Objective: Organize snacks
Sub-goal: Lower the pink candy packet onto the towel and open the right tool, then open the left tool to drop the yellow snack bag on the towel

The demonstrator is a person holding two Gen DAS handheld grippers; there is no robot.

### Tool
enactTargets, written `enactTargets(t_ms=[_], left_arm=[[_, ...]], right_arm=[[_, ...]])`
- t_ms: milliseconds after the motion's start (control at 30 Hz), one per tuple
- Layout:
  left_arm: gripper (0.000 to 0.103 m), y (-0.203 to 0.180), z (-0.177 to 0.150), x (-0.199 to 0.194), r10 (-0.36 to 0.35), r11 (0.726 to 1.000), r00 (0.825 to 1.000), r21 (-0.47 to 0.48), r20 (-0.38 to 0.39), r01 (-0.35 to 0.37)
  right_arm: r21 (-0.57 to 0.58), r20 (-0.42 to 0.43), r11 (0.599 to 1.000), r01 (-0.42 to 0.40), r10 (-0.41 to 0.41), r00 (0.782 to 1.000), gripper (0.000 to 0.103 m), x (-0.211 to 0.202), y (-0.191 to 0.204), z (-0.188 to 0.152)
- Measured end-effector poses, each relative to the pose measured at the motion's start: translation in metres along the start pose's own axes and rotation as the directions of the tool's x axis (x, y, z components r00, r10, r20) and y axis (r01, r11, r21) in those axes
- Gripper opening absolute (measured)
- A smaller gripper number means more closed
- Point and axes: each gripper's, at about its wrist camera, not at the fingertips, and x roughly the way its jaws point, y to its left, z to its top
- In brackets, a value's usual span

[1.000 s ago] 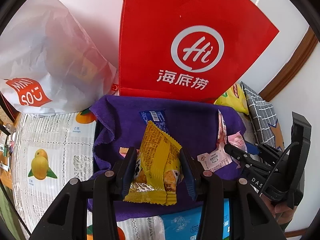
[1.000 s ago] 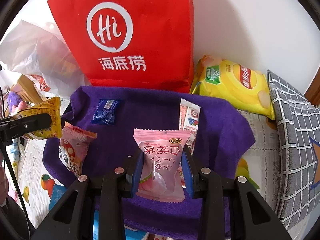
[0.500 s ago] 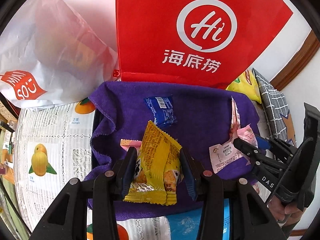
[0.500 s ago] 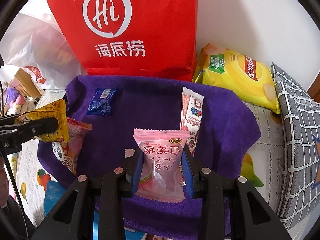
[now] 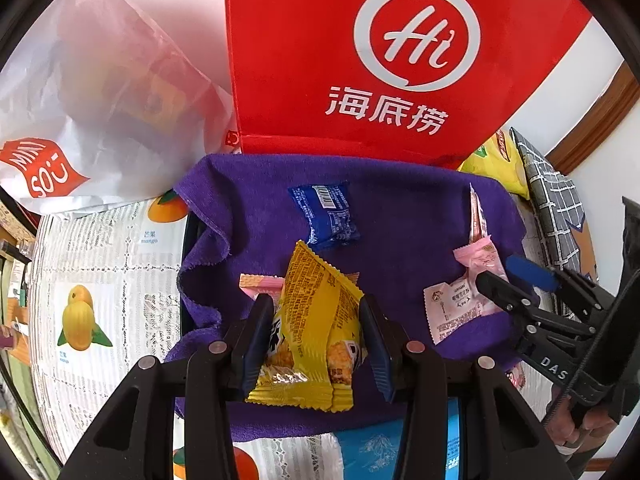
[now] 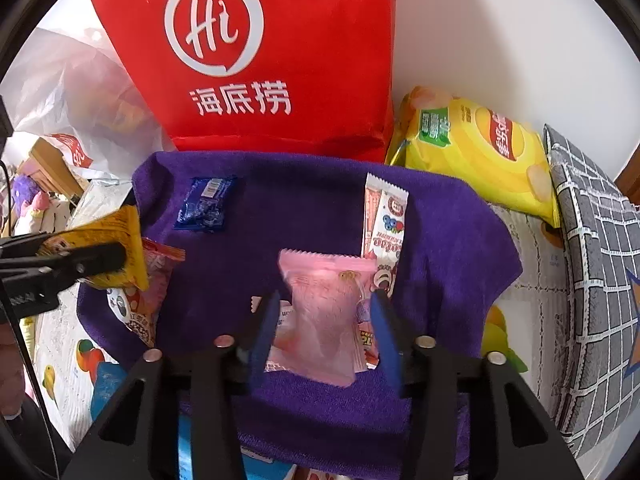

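Note:
My left gripper point(image 5: 316, 304) is shut on a yellow snack packet point(image 5: 308, 360), held just above the near left part of the purple cloth point(image 5: 400, 220). A pink-edged packet point(image 5: 260, 282) lies under it. My right gripper point(image 6: 325, 298) hovers over the cloth's near middle and its jaws are opening. The pink peach-candy packet point(image 6: 324, 320) hangs blurred between them, with a gap at each pad. A blue packet point(image 6: 206, 202) lies at the cloth's far left and a white-and-pink stick packet point(image 6: 384, 220) at its right.
A tall red bag point(image 5: 360, 60) stands behind the cloth, with a white plastic bag point(image 5: 100, 100) on its left. A yellow chips bag point(image 6: 472, 148) and a grey checked cushion point(image 6: 592, 260) lie to the right. A fruit-print table cover point(image 5: 100, 280) lies underneath.
The right jaws have spread and the pink packet has come loose between them, now blurred. The left gripper has sunk a little toward the cloth, the yellow packet still in it.

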Motion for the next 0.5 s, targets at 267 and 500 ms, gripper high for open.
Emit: enactTargets(t_ms=[267, 500], left_arm=[[0.066, -0.004, -0.001, -0.023, -0.034, 0.999, 0.997, 0.019, 0.075, 0.032], [0.069, -0.01, -0.002, -0.045, -0.035, 0.999, 0.993, 0.037, 0.116, 0.031]], right_arm=[[0.033, 0.042, 0.999, -0.026, 0.025, 0.999, 0.078, -0.018, -0.001, 0.002], [0.099, 0.083, 0.994, -0.041, 0.032, 0.996, 0.082, -0.042, -0.008, 0.005]])
